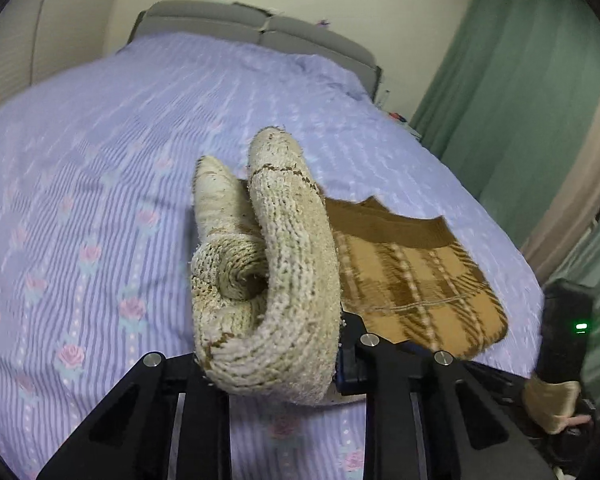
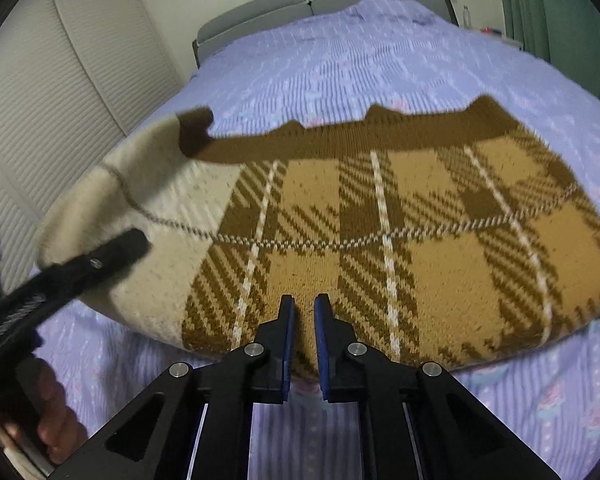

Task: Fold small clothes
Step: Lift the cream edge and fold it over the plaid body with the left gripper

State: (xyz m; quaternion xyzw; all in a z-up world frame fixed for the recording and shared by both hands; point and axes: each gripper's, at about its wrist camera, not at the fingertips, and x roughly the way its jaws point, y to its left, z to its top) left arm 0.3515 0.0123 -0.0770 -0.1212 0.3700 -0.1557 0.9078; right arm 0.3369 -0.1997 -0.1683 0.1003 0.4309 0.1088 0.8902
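Sweater [image 2: 380,220] — pinched by both grippers [image 2: 304,304] — on bed [image 2: 340,60].

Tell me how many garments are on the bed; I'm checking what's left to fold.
1: a brown plaid knit sweater lies on the lilac bedspread, its cream side lifted by the left gripper. Others may lie out of view.

left tool [image 1: 300,360] tips hidden by sweater [image 1: 284,280]
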